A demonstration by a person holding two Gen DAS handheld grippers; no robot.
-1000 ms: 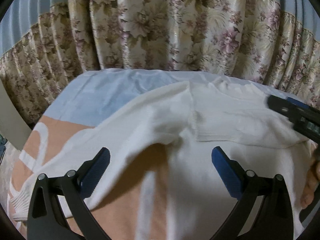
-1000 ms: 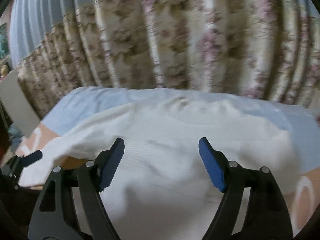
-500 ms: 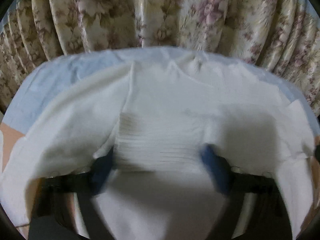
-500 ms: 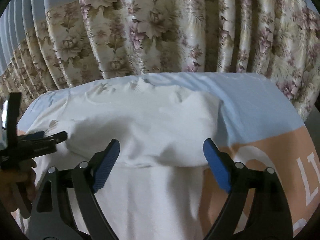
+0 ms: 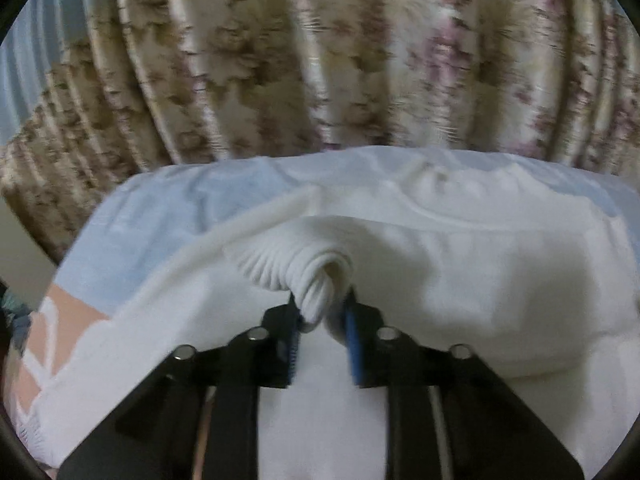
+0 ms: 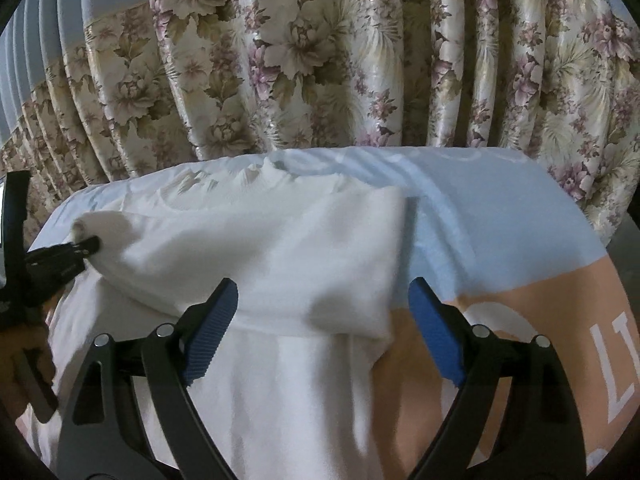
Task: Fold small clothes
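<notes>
The left gripper (image 5: 322, 328), wide open a second ago, is now closing on the ribbed cuff (image 5: 316, 280) of the white garment (image 6: 280, 248), which lies on the blue and orange sheet (image 6: 500, 216). The right gripper (image 6: 320, 320) is opening wide above the folded sleeve, holding nothing. That sleeve looks done; the left one seems ready to be folded.

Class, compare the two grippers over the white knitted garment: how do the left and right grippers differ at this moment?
The left gripper has its fingers closing around a bunched ribbed cuff; the right gripper is opening, spread wide, gripping nothing. The left pinches fabric up; the right only straddles the white knitted garment. Both have black frames and blue pads.
</notes>
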